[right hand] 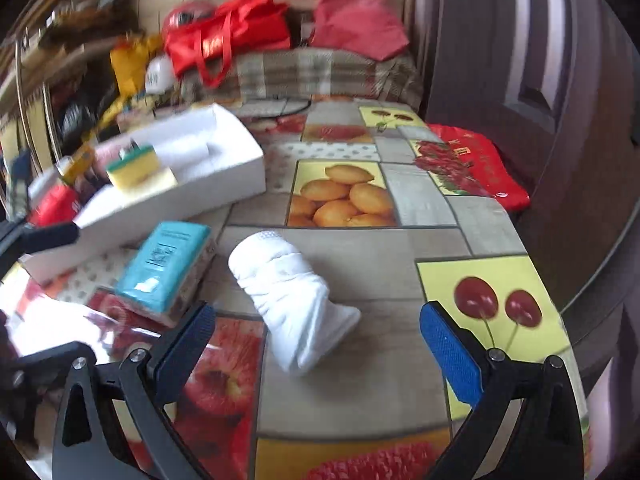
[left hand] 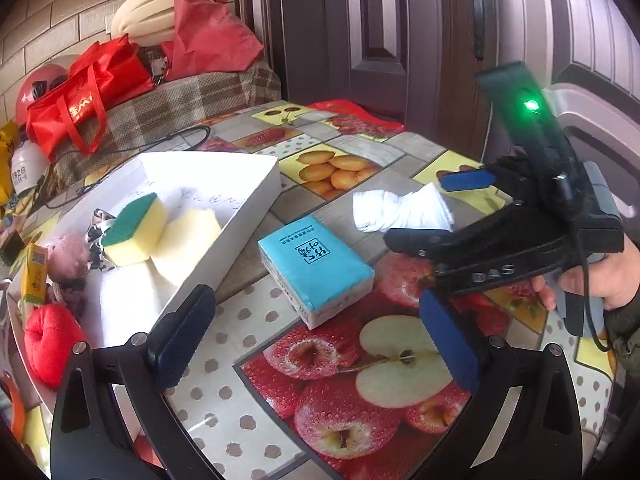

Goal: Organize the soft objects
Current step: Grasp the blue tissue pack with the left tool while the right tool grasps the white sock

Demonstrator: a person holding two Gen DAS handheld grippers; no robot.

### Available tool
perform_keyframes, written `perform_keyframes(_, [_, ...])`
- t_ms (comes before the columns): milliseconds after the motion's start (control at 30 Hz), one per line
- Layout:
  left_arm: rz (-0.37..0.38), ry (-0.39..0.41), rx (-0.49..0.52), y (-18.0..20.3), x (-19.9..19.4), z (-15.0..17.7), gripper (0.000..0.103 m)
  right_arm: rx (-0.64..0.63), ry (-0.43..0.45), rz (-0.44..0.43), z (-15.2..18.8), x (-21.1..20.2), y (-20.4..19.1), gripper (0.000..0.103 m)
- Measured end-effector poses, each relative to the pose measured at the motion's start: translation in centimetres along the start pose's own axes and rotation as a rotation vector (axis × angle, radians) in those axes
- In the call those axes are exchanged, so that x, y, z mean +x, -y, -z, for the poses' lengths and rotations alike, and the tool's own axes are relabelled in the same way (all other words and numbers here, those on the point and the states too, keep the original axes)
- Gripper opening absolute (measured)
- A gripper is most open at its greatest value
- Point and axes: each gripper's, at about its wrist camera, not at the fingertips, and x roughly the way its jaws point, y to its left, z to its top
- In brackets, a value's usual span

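Observation:
A white box [left hand: 256, 196] [right hand: 224, 176] on the table holds a green-and-yellow sponge [left hand: 134, 228] [right hand: 134, 168], a pale foam piece [left hand: 188, 236], a red plush [left hand: 52, 340] and a pink plush [left hand: 68, 254]. A blue tissue pack [left hand: 316, 264] [right hand: 166, 268] lies beside the box. A rolled white sock [left hand: 400, 208] [right hand: 292, 300] lies on the table. My left gripper [left hand: 316, 340] is open and empty just before the tissue pack. My right gripper [right hand: 316, 344] [left hand: 444, 208] is open around the sock's near end.
The table carries a fruit-print cloth [left hand: 360, 360] [right hand: 360, 260]. A red pouch [right hand: 476, 168] [left hand: 352, 114] lies at its far edge. Red bags [left hand: 88, 96] and cushions sit on a plaid bench [left hand: 200, 96] behind. A dark door [left hand: 380, 32] stands at the right.

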Motion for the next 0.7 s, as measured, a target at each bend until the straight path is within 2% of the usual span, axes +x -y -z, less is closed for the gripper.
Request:
perform_keyframes(33, [-0.012, -0.009, -0.009, 0.1, 0.3, -0.1, 0.102, -0.004, -0.031, -0.003, -0.1, 0.8, 0.0, 0.092])
perform_keyframes(67, [-0.014, -0.015, -0.020, -0.2, 0.4, -0.1, 0.102, -0.006, -0.075, -0.018, -0.2, 1.8, -0.1, 0.070])
perform_keyframes(100, [-0.013, -0.026, -0.035, -0.3, 0.8, -0.3, 0.102, 0.005, -0.070, -0.053, -0.2, 1.7, 0.2, 0.058])
perform_keyframes(167, [-0.005, -0.054, -0.059, -0.7, 1.6, -0.6, 0.102, 0.016, -0.058, -0.058, -0.1, 1.3, 0.4, 0.047])
perform_keyframes(300, [0.004, -0.108, -0.066, 0.2, 3.7, -1.4, 0.102, 0.106, -0.027, -0.067, 0.2, 0.5, 2.1, 0.045])
perform_keyframes(467, [-0.112, -0.183, -0.037, 1.5, 6.7, -2.5, 0.100, 0.218, -0.024, -0.102, 0.3, 0.5, 4.0, 0.045])
perform_keyframes(500, [-0.122, -0.193, -0.040, 1.4, 7.2, -2.6, 0.086, 0.226, -0.022, -0.104, 0.2, 0.5, 4.1, 0.045])
perform_keyframes(533, [-0.117, -0.199, -0.047, 1.2, 7.4, -2.6, 0.063, 0.227, -0.022, -0.105, 0.2, 0.6, 4.1, 0.045])
perform_keyframes(567, [-0.095, -0.192, -0.058, 1.0, 7.4, -2.7, 0.054, 0.227, -0.023, -0.105, 0.1, 0.6, 4.1, 0.045])
perform_keyframes(600, [-0.078, -0.188, -0.061, 0.9, 7.3, -2.6, 0.049, 0.225, -0.022, -0.105, 0.2, 0.5, 4.1, 0.045])
perform_keyframes(700, [-0.035, -0.153, -0.058, 0.9, 6.5, -2.5, 0.049, 0.212, -0.003, -0.096, 0.2, 0.1, 4.0, 0.045])
